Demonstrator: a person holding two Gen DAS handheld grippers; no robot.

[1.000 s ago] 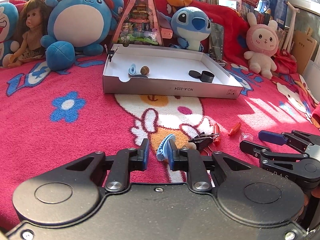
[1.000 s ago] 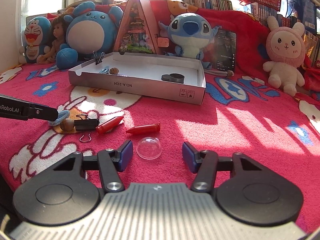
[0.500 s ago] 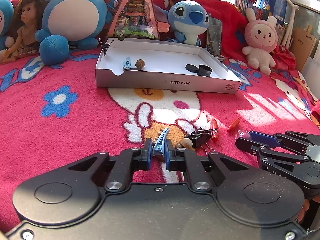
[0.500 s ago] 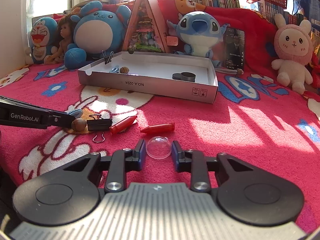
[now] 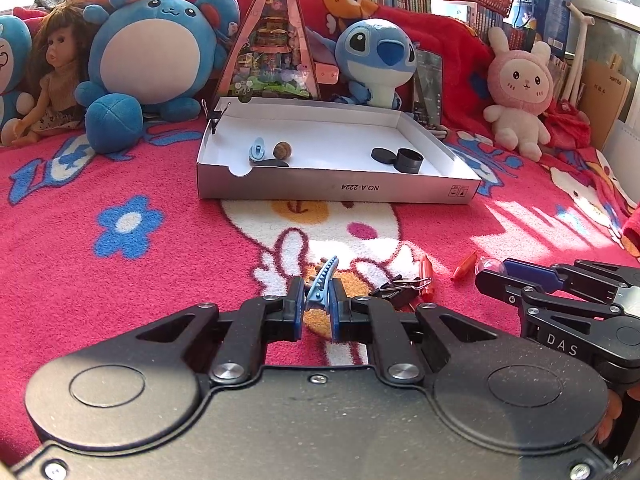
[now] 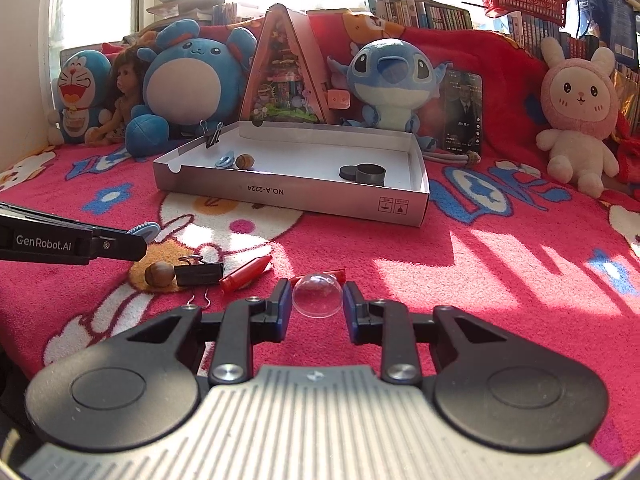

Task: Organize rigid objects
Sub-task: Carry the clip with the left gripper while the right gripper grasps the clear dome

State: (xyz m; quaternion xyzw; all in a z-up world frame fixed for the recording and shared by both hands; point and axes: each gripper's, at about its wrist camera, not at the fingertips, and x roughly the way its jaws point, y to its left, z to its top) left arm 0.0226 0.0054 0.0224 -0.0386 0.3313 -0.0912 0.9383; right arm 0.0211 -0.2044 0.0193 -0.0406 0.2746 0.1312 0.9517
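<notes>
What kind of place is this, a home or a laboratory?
Most likely a home, perhaps a child's bedroom: plush toys sit in a row on a red cartoon blanket, with bookshelves and a sunlit window behind.

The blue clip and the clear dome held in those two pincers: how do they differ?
The blue clip is slim, toothed and opaque; the clear dome is round, smooth and see-through. The clip stands on edge, pinched by the left gripper, whose fingers are nearly together; the dome fills a much wider gap in the right gripper. Both are small, hard items held just above the red blanket, outside the white box.
</notes>
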